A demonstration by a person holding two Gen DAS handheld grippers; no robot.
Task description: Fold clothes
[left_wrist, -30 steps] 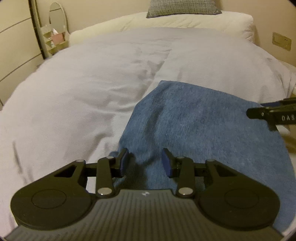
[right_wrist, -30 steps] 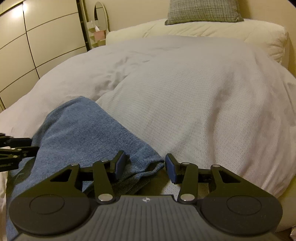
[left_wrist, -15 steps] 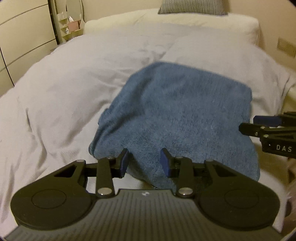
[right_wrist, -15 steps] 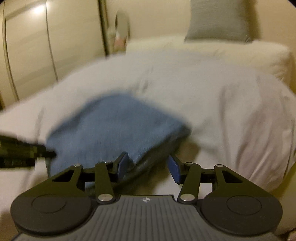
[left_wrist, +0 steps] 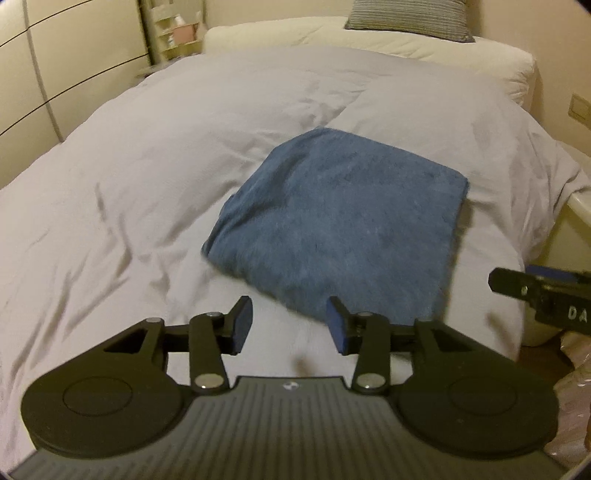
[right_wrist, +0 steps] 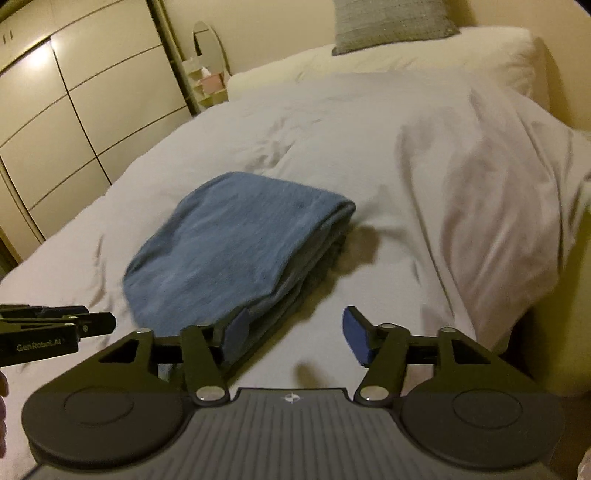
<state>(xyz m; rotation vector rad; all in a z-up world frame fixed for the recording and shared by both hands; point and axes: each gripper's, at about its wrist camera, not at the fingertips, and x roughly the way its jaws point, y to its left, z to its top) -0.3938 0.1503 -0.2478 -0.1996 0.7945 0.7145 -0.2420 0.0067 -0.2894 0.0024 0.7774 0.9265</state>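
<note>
Both grippers back off the folded blue garment

Pulled back since a second ago, both grippers now sit short of the blue garment (left_wrist: 343,229), which then lay between their fingers. Left to right: cream wardrobe doors (right_wrist: 74,122), then the white duvet (left_wrist: 147,177) with the garment folded flat on it near the foot edge. Its long axis runs from the near edge away toward the grey cushion (left_wrist: 406,18), layered open edges facing right in the right wrist view. The left gripper (left_wrist: 290,328) has jaws wide and empty, the garment's near hem just ahead and slightly right. The right gripper (right_wrist: 295,334) is likewise spread wide, holding nothing; its left pad overlaps the garment's near corner, contact unclear. Readable: "GenRobot.AI" on the left gripper's side, "DA" on the right's
</note>
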